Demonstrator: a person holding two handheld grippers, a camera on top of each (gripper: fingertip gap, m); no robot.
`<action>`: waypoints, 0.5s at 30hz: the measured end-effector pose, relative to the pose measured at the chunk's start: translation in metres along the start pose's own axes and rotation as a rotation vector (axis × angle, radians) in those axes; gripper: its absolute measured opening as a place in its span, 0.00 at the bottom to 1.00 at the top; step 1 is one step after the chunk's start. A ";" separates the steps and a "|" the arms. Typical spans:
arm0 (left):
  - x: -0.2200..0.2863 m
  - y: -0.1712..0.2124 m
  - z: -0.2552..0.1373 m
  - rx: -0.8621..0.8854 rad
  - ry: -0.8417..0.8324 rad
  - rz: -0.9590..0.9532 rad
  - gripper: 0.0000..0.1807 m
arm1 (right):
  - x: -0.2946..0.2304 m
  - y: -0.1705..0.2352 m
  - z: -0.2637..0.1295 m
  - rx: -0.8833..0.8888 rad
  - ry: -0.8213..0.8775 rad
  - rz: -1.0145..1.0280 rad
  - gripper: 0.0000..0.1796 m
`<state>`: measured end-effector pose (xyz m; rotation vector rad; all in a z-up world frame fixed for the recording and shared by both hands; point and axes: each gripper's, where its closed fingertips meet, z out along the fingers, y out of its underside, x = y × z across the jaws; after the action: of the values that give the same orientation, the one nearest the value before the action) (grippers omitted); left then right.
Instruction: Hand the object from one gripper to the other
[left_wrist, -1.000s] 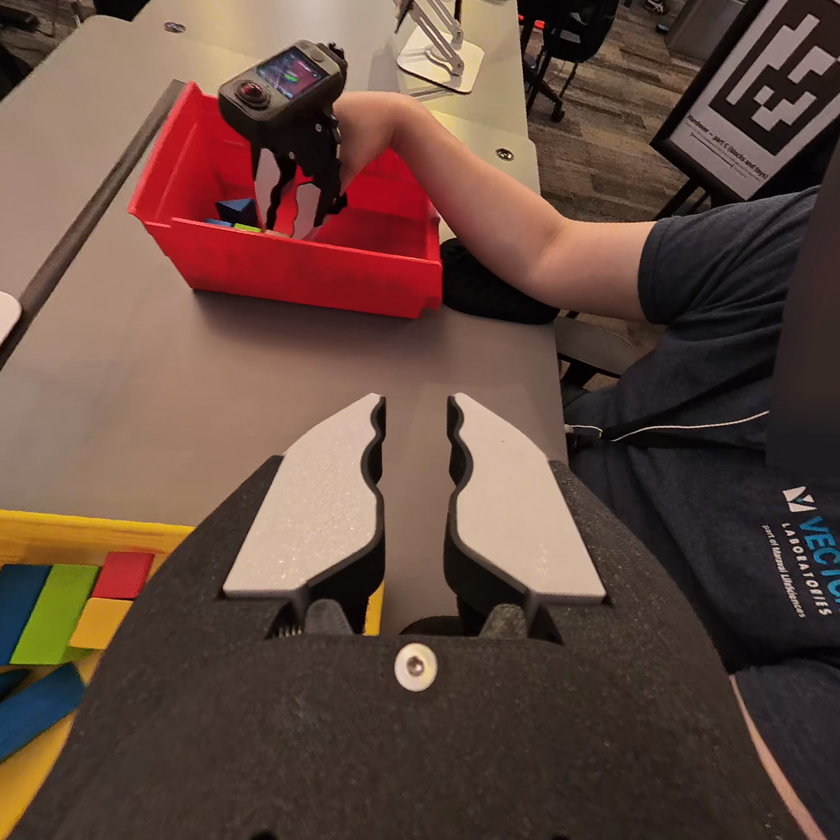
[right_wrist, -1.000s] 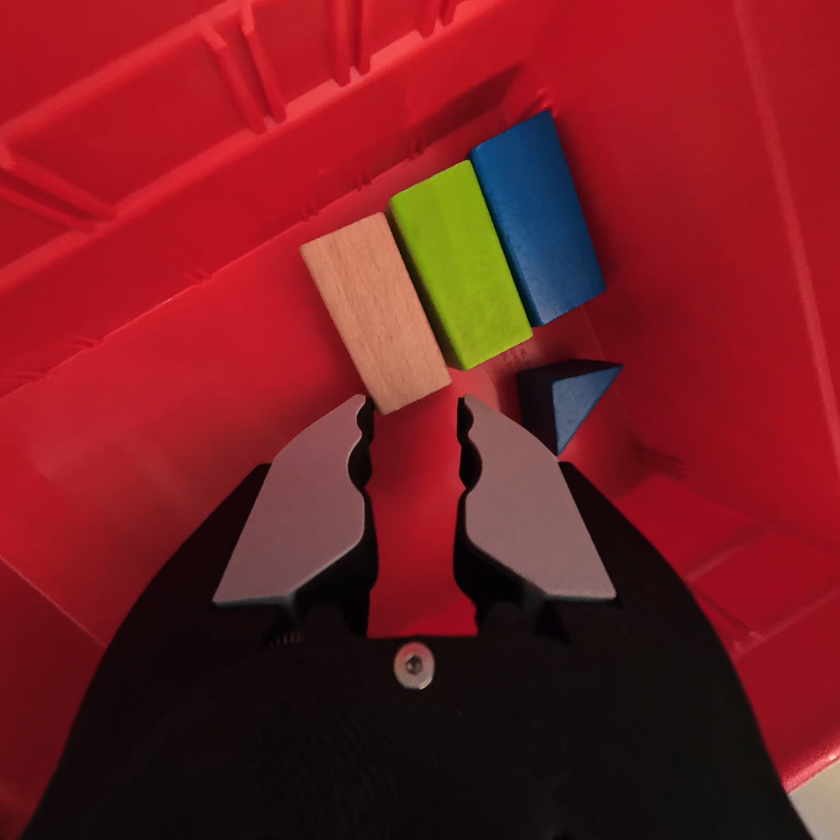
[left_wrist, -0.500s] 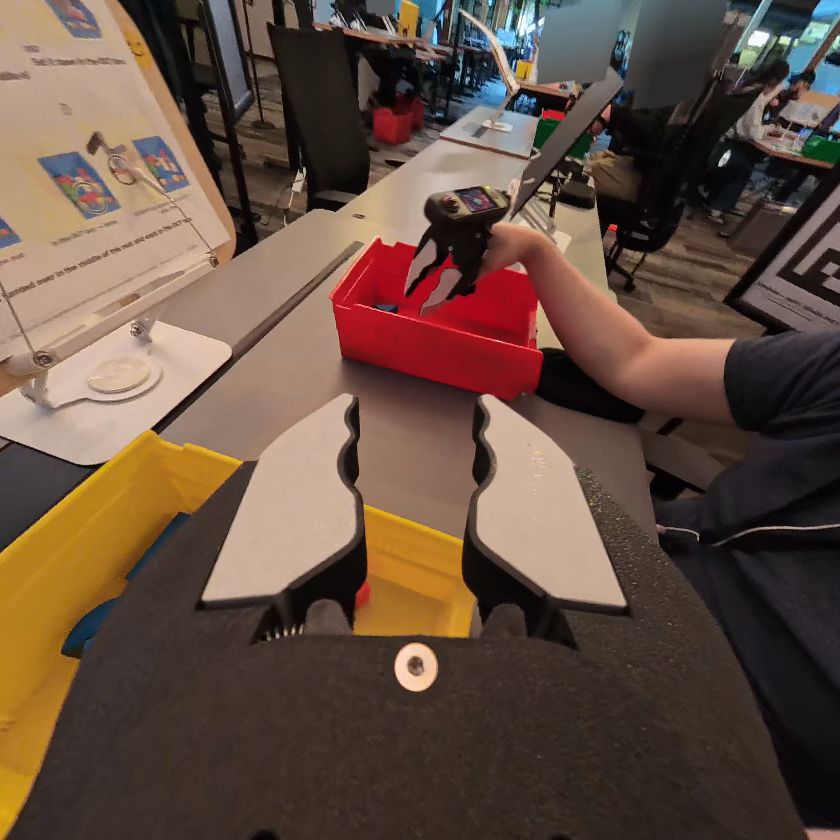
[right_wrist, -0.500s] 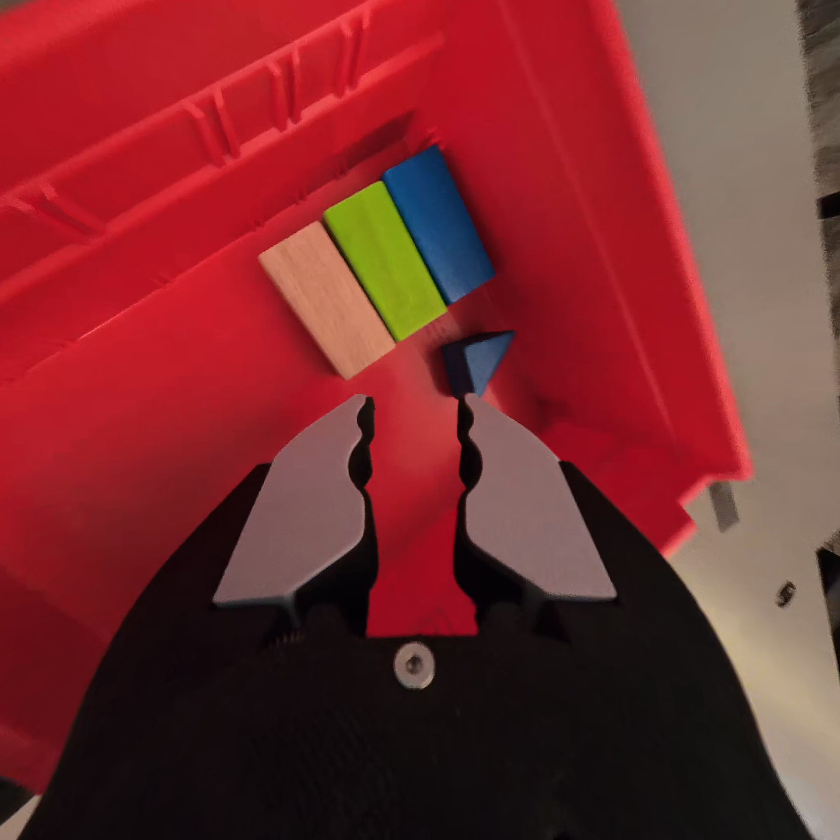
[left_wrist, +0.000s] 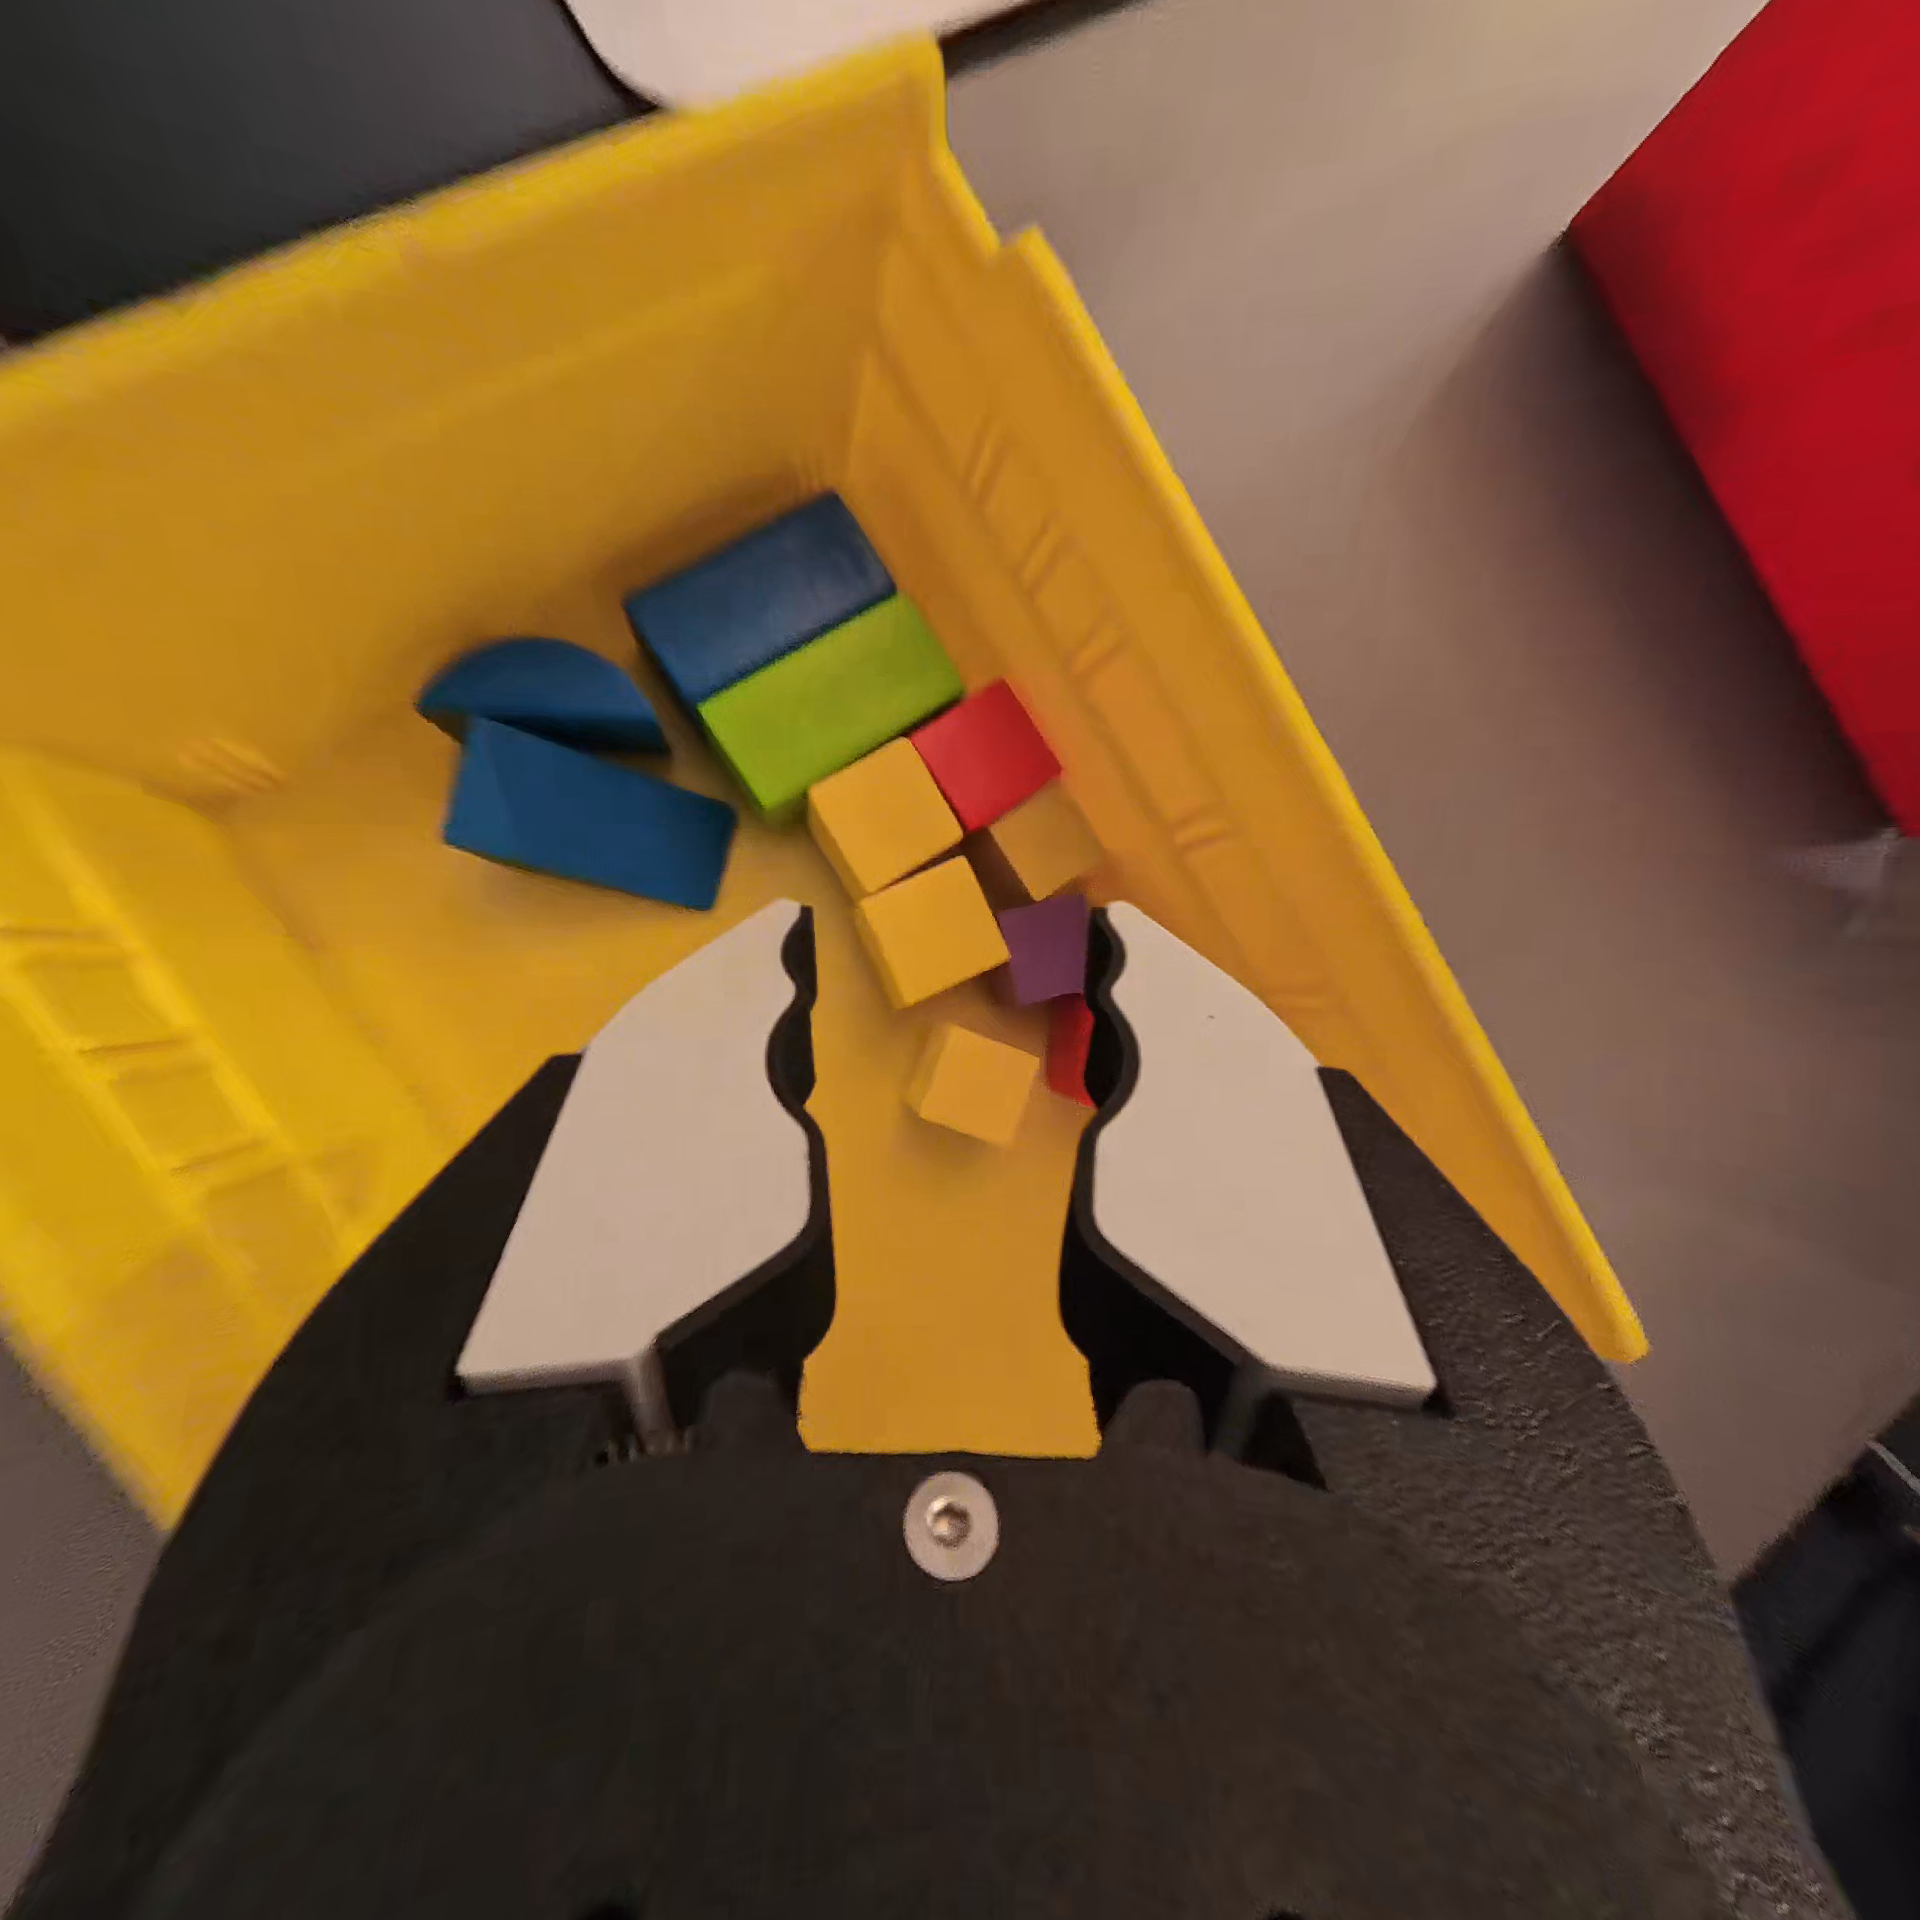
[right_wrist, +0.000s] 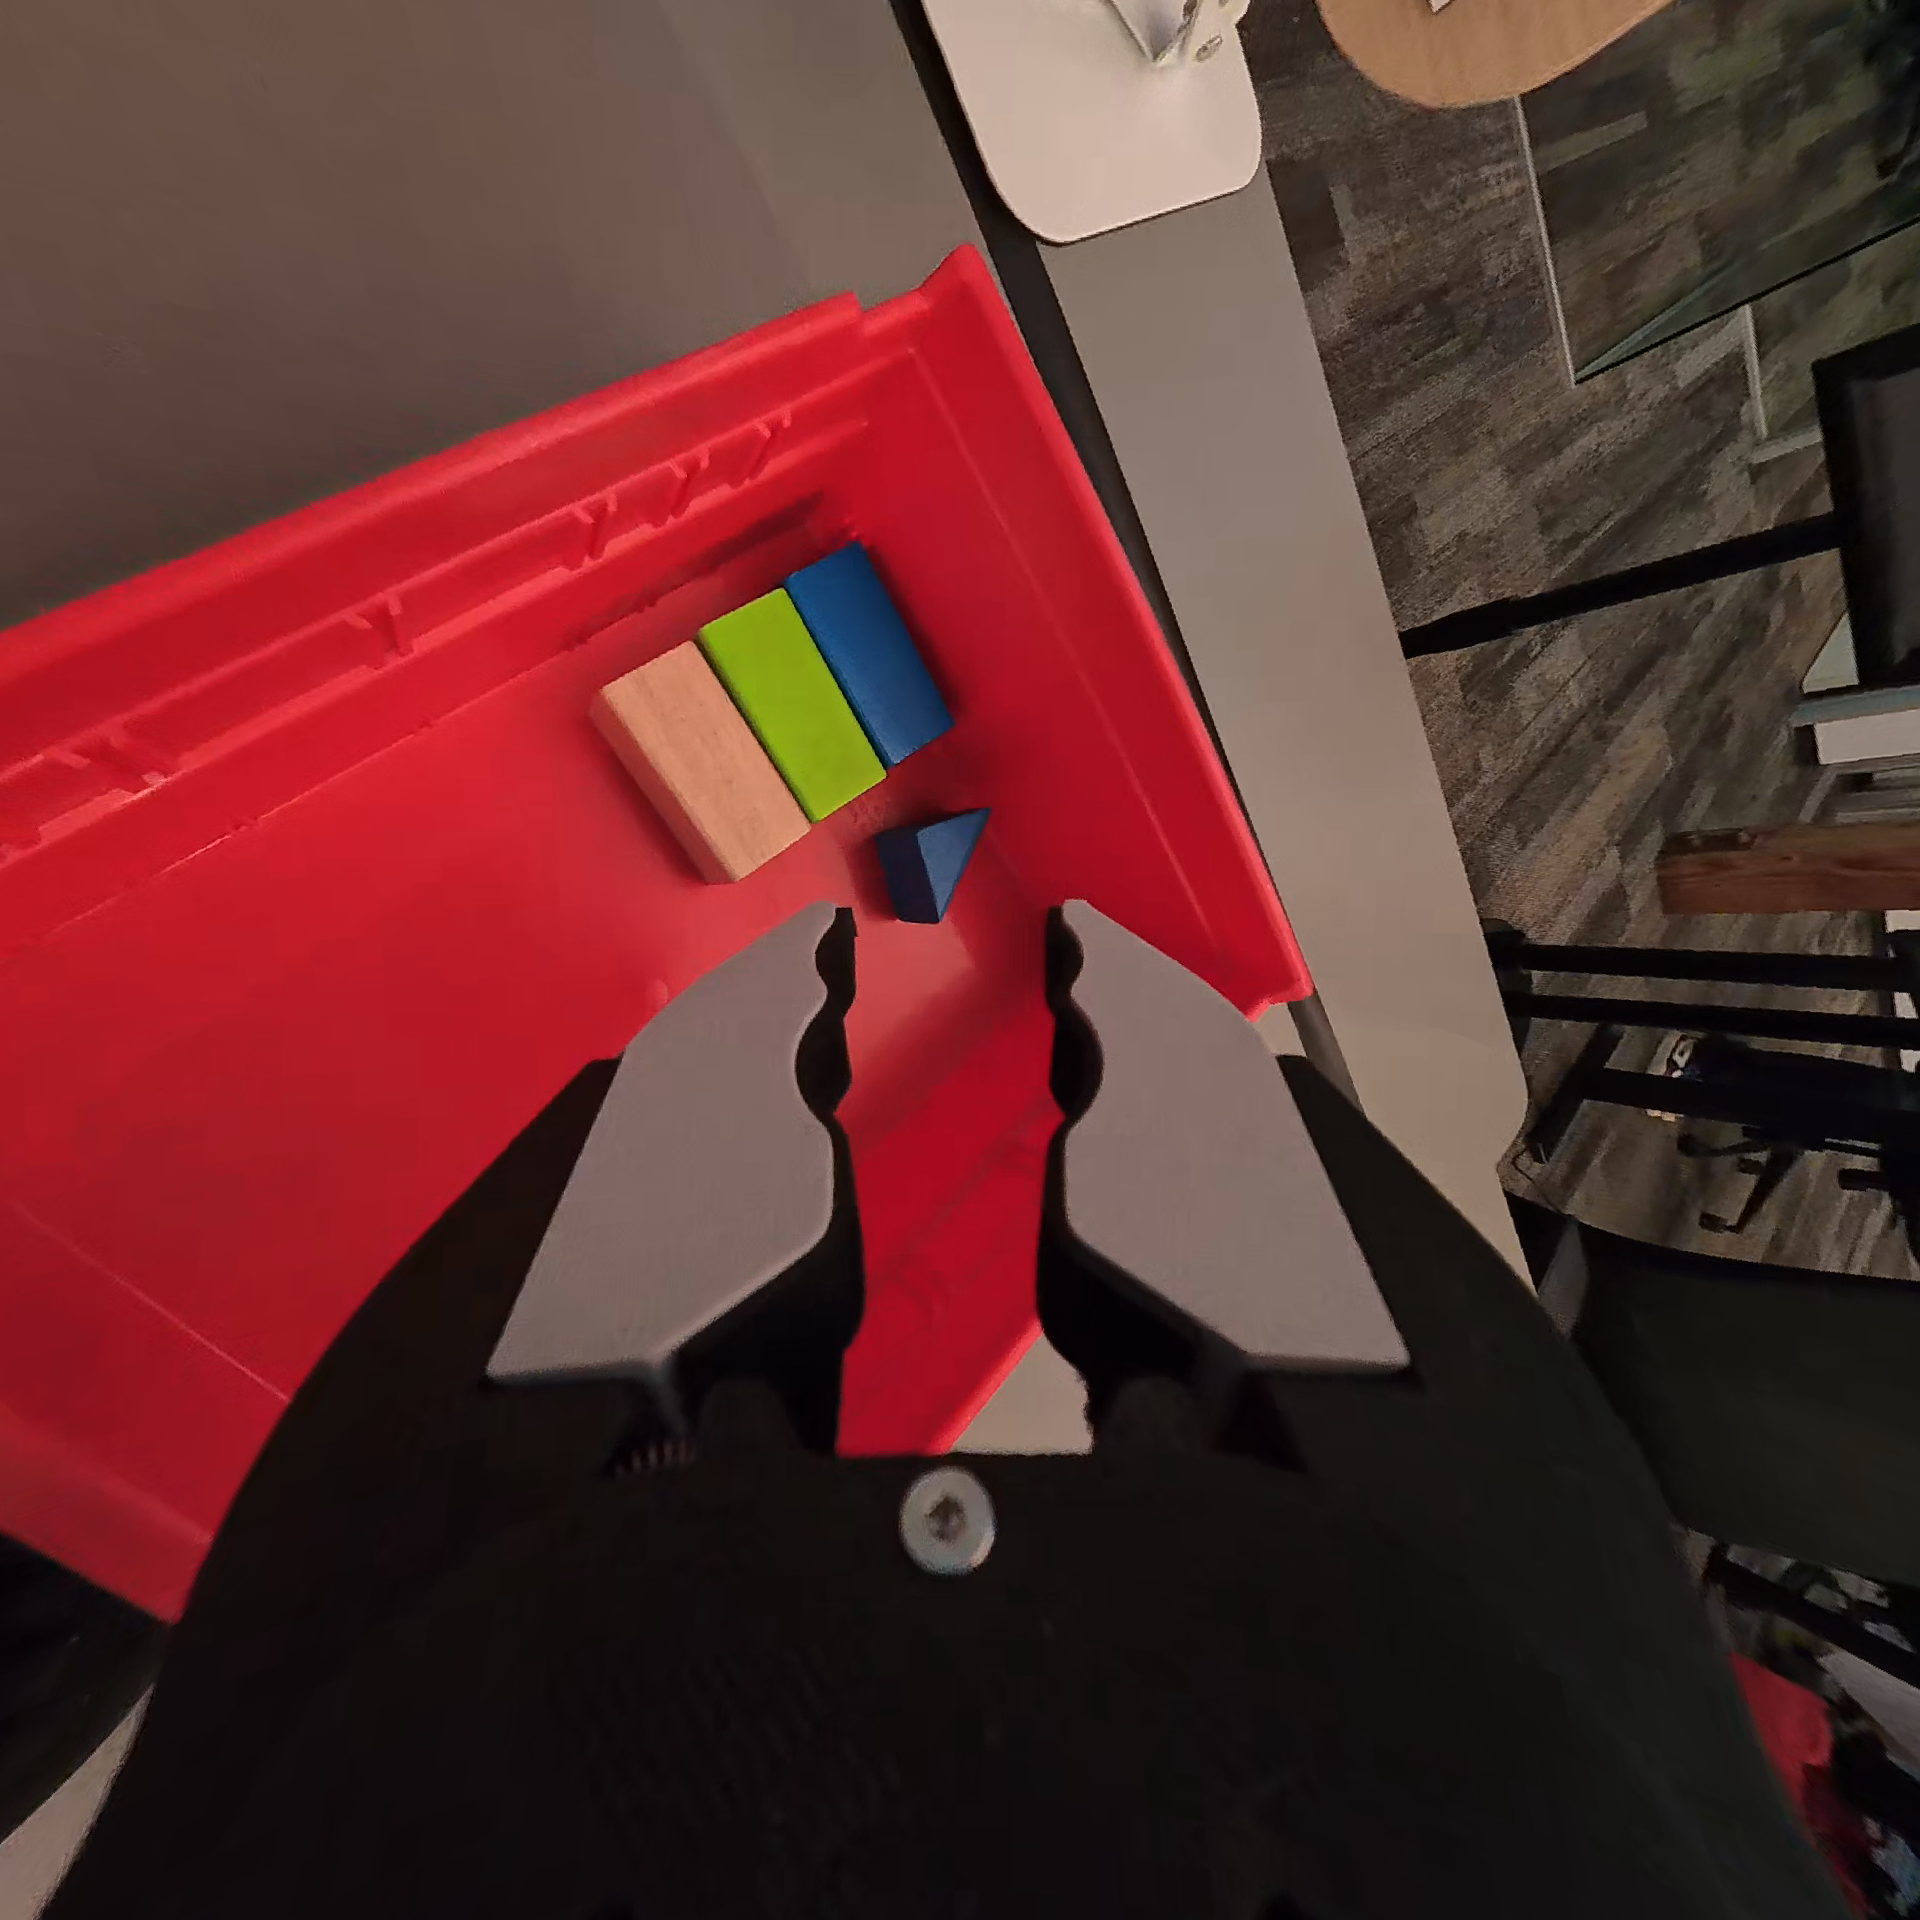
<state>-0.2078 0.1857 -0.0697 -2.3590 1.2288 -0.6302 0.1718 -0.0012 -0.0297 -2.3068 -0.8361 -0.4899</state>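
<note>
My left gripper (left_wrist: 951, 920) is open and empty, pointing down into a yellow bin (left_wrist: 436, 436). Between and just beyond its tips lie several yellow cubes (left_wrist: 932, 940), a purple block (left_wrist: 1044, 951) and a red sliver (left_wrist: 1070, 1055); farther in lie a red cube (left_wrist: 987, 750), a green block (left_wrist: 826, 701) and blue blocks (left_wrist: 582, 816). My right gripper (right_wrist: 948, 920) is open and empty above a red bin (right_wrist: 312, 935). That bin holds a plain wood block (right_wrist: 698, 761), a green block (right_wrist: 795, 701), a blue block (right_wrist: 871, 651) and a small blue triangle (right_wrist: 930, 857) just past the tips.
Both bins stand on a grey table (right_wrist: 364, 208). The red bin's outer wall (left_wrist: 1766, 436) shows at the right of the left wrist view. A white stand base (right_wrist: 1101, 114) sits at the table's far edge. Floor and chair legs (right_wrist: 1662, 1039) lie beyond the table's edge.
My left gripper swung from looking across the table to pointing down into the yellow bin, opening wider. My right gripper rose out of the red bin; the blocks there look smaller.
</note>
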 end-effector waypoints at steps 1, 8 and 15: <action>0.002 0.002 0.008 -0.019 0.017 -0.022 0.25 | 0.000 0.000 0.000 -0.002 0.001 -0.003 0.20; -0.012 0.020 0.039 -0.137 -0.052 -0.101 0.26 | 0.000 0.010 0.001 -0.037 -0.003 -0.002 0.20; -0.016 0.030 0.053 -0.203 -0.094 -0.124 0.24 | 0.000 0.018 0.004 -0.072 -0.005 -0.003 0.20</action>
<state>-0.2061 0.1911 -0.1320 -2.6165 1.1608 -0.4449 0.1845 -0.0093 -0.0399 -2.3731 -0.8375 -0.5237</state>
